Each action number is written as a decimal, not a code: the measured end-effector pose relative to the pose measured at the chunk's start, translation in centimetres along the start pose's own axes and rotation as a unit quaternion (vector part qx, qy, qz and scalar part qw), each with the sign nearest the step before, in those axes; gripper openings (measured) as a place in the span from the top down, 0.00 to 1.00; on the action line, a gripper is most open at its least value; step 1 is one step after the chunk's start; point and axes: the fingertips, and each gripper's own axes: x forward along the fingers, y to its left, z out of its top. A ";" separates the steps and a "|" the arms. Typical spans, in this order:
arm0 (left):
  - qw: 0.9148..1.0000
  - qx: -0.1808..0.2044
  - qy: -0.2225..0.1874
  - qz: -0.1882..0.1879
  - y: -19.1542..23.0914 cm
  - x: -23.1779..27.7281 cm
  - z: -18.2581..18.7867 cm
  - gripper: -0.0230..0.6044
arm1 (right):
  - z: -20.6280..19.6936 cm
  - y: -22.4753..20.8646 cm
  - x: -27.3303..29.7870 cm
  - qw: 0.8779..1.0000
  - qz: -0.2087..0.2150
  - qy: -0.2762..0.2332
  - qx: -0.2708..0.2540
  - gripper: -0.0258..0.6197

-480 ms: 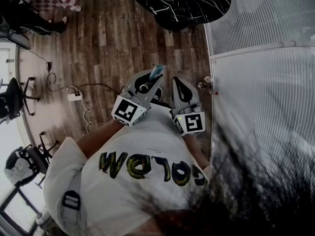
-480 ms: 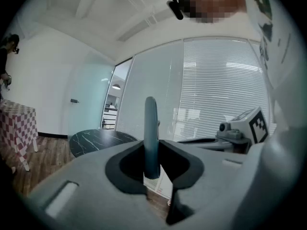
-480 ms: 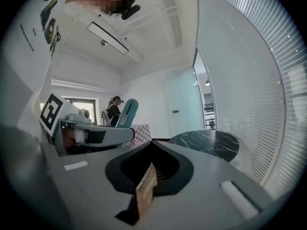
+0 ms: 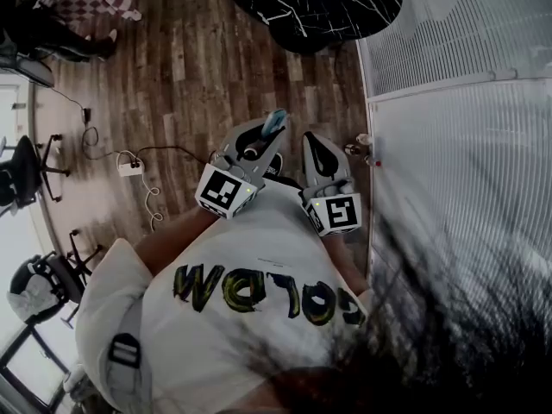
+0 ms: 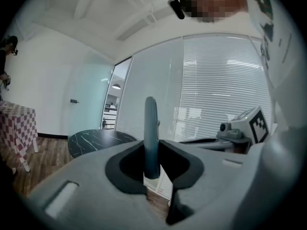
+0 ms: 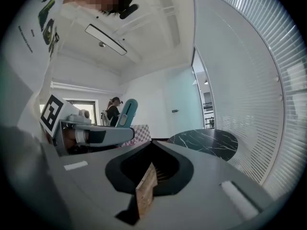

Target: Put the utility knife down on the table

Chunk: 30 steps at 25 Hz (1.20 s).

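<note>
Little has shifted since the earlier frame; both grippers sit almost as they did, and the round black marble-veined table [image 4: 310,3] lies well ahead over the brown plank floor [image 4: 190,67]; the left gripper [image 4: 260,147] is clamped on the slim teal plastic utility knife [image 5: 151,128], which stands upright between its jaws; the right gripper [image 6: 148,178] has its jaws together, empty; the knife looks light, stiff and smooth, likely slippery; best gripped on the flat handle sides, clear of the blade end.
</note>
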 end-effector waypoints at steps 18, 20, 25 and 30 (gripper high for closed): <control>1.000 -0.011 0.004 -0.018 2.4 6.0 -0.3 0.84 | 0.1 -5.6 2.6 1.000 -0.029 0.011 0.003 0.96; 1.000 -0.017 0.001 -0.017 4.1 7.5 0.2 0.84 | 0.5 -6.8 4.2 0.999 -0.031 0.013 -0.001 0.96; 1.000 -0.023 -0.005 -0.019 8.6 11.0 2.0 0.84 | 1.9 -9.3 9.3 0.999 -0.032 0.023 -0.011 0.96; 0.999 -0.031 -0.005 -0.019 14.2 14.9 3.7 0.84 | 3.5 -12.2 15.4 0.999 -0.031 0.030 -0.008 0.96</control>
